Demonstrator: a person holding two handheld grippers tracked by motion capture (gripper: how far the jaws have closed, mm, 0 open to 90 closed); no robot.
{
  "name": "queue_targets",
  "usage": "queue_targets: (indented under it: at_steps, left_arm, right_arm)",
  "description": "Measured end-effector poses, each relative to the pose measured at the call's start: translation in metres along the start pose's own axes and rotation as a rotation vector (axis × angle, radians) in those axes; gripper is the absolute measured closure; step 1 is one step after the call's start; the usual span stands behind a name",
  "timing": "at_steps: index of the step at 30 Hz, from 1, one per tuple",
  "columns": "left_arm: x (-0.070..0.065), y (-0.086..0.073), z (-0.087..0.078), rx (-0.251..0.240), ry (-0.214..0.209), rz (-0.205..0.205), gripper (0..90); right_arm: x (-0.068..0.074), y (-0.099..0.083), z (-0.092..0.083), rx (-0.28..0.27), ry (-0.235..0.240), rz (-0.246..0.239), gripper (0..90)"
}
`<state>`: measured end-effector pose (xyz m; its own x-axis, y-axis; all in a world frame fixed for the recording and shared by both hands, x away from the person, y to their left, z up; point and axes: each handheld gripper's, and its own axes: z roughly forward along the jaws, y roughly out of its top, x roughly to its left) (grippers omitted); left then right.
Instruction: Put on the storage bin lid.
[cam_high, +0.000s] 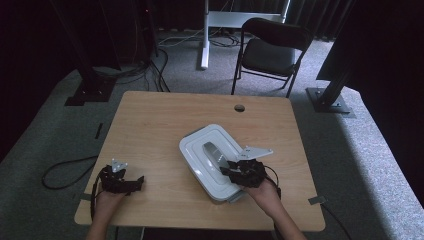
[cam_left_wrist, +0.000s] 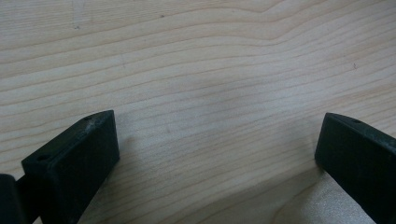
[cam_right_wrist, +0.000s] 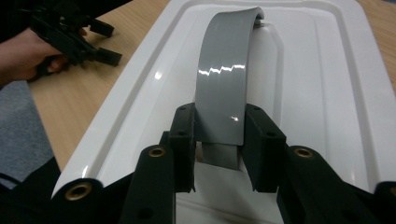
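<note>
The right gripper (cam_high: 231, 166) straddles the grey handle (cam_high: 214, 153) of a white box (cam_high: 200, 150) at lower centre of the table (cam_high: 150, 130); whether its pads press the handle cannot be told. The likely next move is a firm squeeze, then a lift. The right gripper view shows the handle (cam_right_wrist: 224, 79) between the jaws. The left gripper (cam_high: 134, 184), lower left, shows wide-open, empty jaws over bare wood in its own view.
</note>
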<state>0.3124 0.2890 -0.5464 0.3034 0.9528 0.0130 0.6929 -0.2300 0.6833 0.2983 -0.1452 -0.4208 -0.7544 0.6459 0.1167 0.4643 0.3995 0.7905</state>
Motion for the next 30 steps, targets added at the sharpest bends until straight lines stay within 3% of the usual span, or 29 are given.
queue_targets:
  at_steps: [4, 5, 7, 11, 14, 17, 19, 22, 26, 30]
  left_arm:
    - [0.000, 0.000, 0.000, 0.000, 0.000, 0.000, 0.1]
    - [0.000, 0.000, 0.000, 0.000, 0.001, -0.001, 0.1]
    - [-0.001, 0.000, 0.000, 0.000, 0.004, -0.004, 0.1]
    - [-0.006, 0.000, -0.001, -0.004, 0.022, 0.004, 0.1]
    - [-0.012, 0.004, -0.003, -0.024, 0.019, -0.012, 0.1]
    - [-0.020, 0.008, -0.003, -0.019, 0.027, 0.020, 0.2]
    - [-0.023, 0.010, -0.003, -0.020, 0.002, 0.010, 0.1]
    - [-0.031, 0.013, -0.002, -0.029, -0.009, 0.011, 0.1]
    - [-0.043, 0.020, -0.004, -0.055, -0.020, 0.043, 0.1]
    - [-0.056, 0.027, -0.007, -0.077, -0.026, 0.060, 0.1]
  right_arm:
    - [-0.003, 0.001, -0.007, -0.029, -0.015, -0.006, 47.3]
    - [-0.005, 0.002, -0.010, -0.021, 0.007, 0.003, 36.8]
    - [-0.006, 0.002, -0.012, -0.026, 0.004, 0.008, 33.4]
    - [-0.020, 0.006, -0.021, -0.043, 0.017, 0.028, 13.4]
    - [-0.034, 0.010, -0.029, -0.079, -0.036, 0.047, 13.8]
    - [-0.051, 0.014, -0.035, -0.120, -0.092, 0.047, 13.6]
    - [-0.064, 0.014, -0.035, -0.139, -0.097, 0.064, 13.6]
    - [-0.085, 0.011, -0.032, -0.156, -0.168, 0.101, 13.6]
    - [-0.112, 0.001, -0.023, -0.151, -0.261, 0.105, 13.5]
    - [-0.134, -0.019, -0.007, -0.106, -0.276, 0.161, 13.6]
